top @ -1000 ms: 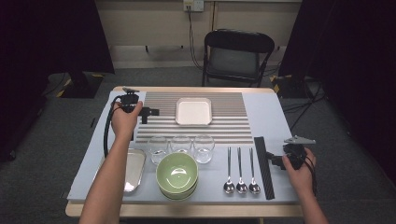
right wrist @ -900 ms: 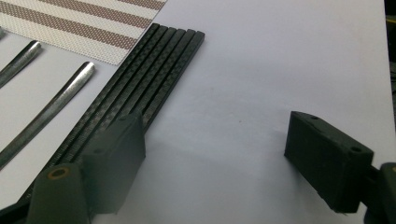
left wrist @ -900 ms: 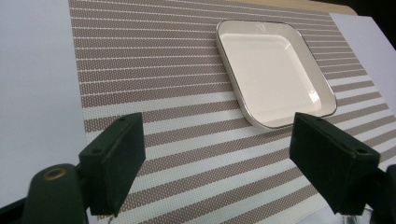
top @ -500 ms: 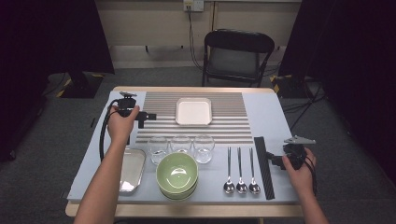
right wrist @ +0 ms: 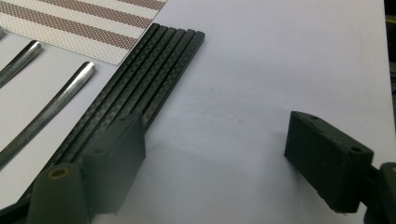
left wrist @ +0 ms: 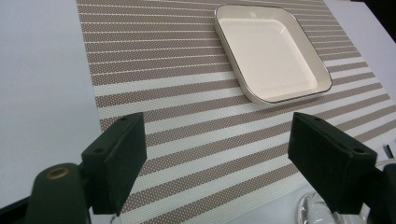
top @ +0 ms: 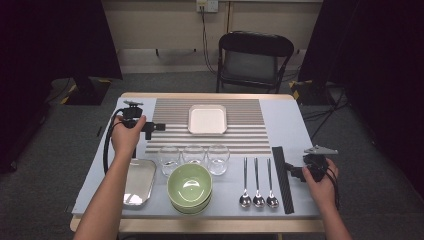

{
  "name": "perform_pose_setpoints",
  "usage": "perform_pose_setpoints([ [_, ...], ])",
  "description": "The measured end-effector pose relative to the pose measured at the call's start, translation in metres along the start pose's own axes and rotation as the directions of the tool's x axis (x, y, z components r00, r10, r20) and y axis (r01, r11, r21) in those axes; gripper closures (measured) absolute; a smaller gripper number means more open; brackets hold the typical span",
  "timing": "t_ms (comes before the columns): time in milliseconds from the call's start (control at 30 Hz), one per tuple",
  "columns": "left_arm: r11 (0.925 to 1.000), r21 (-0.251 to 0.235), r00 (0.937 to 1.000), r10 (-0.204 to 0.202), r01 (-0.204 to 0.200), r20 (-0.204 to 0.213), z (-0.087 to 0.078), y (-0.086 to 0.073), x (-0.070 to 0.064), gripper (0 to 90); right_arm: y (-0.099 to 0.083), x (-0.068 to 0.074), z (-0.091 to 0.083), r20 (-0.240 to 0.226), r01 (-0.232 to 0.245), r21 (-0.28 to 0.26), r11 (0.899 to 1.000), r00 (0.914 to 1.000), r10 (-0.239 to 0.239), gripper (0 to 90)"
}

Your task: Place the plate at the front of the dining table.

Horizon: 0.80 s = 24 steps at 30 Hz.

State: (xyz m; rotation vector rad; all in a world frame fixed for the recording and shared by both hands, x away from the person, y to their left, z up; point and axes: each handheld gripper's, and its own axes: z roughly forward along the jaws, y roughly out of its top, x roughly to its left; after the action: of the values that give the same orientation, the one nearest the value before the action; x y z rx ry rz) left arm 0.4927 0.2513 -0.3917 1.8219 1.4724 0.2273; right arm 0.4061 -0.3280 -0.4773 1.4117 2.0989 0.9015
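My left gripper is open and hovers at the left edge of the striped placemat, jaws pointing right. In its own view the left gripper has nothing between its jaws, and the white square plate lies ahead on the placemat. My right gripper rests open at the table's right side, just right of the black chopsticks. The right gripper has bare table between its jaws, and the chopsticks pass beside its left jaw.
Three clear glasses stand in a row in front of the white plate. Stacked green bowls and a metal tray sit near the front edge. Three spoons lie left of the chopsticks. A folding chair stands beyond the table.
My left hand and gripper have drifted a little to the left and toward the person, off the placemat's edge. The right gripper has not moved.
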Motion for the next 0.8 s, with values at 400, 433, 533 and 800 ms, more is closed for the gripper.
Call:
perform_pose_setpoints([
  [400, 0.9999, -0.006, 0.9999, 0.013, -0.013, 0.001, -0.009, -0.013, 0.004, 20.6, 0.0, 0.0, 0.0, 0.0, 0.0, 0.0, 1.0, 1.0, 0.0, 19.4],
  [433, 0.9998, 0.0, 0.9998, 0.018, -0.018, 0.005, -0.009, -0.015, 0.005, 20.6, 0.0, 0.0, 0.0, 0.0, 0.0, 0.0, 1.0, 1.0, 0.0, 19.4],
  [533, 0.9995, 0.009, 0.9995, 0.031, -0.031, 0.009, -0.01, -0.02, 0.005, 20.4, 0.0, 0.0, 0.0, 0.0, -0.001, 0.0, 1.0, 1.0, 0.001, 19.4],
  [800, 0.9993, 0.013, 0.9993, 0.035, -0.035, 0.008, -0.018, -0.027, 0.01, 22.3, 0.0, -0.001, 0.0, -0.005, -0.003, 0.001, 1.0, 1.0, 0.003, 19.3],
])
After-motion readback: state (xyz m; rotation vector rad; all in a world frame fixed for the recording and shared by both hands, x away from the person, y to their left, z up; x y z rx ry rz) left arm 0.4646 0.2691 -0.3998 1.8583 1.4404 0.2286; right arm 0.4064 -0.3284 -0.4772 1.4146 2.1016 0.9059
